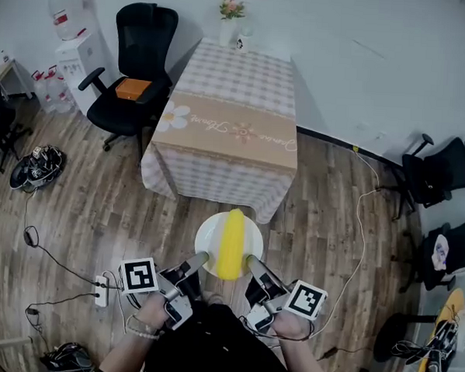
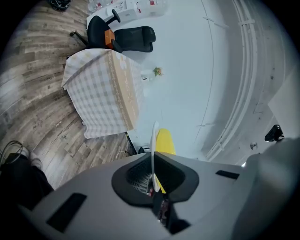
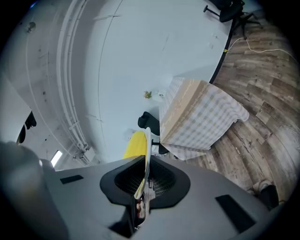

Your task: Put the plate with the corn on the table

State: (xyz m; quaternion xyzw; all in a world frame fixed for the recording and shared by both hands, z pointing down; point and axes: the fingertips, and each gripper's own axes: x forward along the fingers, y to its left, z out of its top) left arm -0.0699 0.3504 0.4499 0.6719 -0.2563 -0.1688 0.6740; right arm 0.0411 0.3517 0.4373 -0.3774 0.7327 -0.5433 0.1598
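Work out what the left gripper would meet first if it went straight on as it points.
Shut on the plate, the left gripper would probably meet the table at its near edge; depth is unclear.

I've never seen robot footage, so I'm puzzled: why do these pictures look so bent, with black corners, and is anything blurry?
Head view: the wide lens bows the floorboards; plate and corn look sharp, evenly lit. Left gripper view: round fisheye, black corners, table leaning; the left claw up close looks soft. Right gripper view: same circle; right claw equally soft.
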